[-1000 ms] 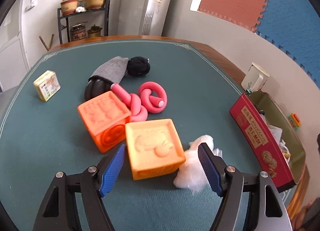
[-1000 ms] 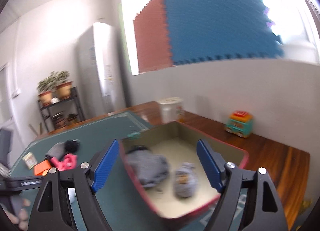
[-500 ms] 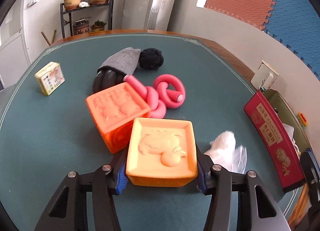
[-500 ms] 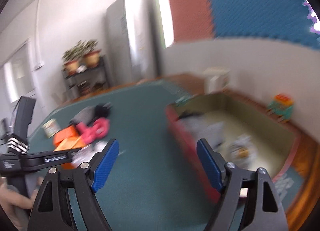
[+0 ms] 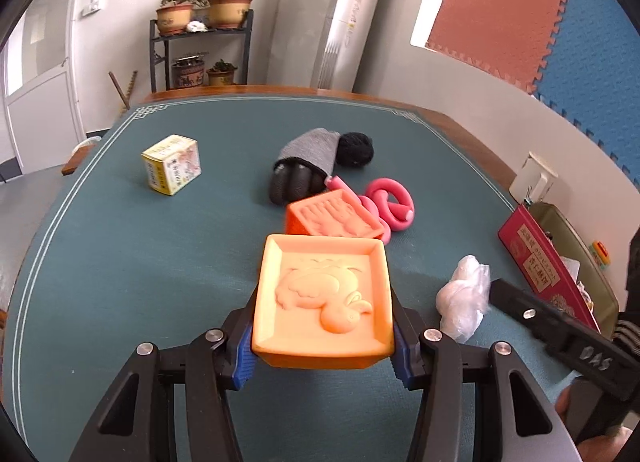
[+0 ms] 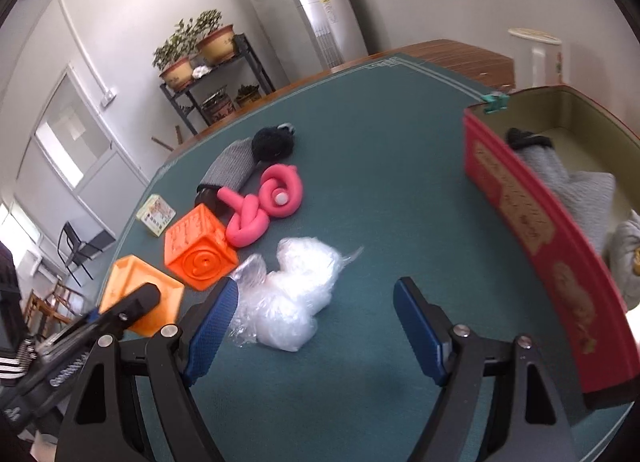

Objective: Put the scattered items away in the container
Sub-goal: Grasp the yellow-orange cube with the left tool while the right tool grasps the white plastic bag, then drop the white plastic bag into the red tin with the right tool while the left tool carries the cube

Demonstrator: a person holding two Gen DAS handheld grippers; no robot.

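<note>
Pale orange block [image 5: 322, 296], lower centre of frame: now clamped between the left gripper [image 5: 322, 346] fingers, which stood apart around it a second ago, ready for the red container [image 6: 532, 230] at right; right gripper [image 6: 314, 326] open above the plastic bag [image 6: 294, 294].

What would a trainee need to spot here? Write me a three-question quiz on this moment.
1. True or false: the left gripper grips the light orange block.
2. Which thing lies nearest the right gripper? A) clear plastic bag B) pink foam twist C) yellow carton
3. What colour is the container's outer wall?

Key: 1 true. 2 A. 3 red.
</note>
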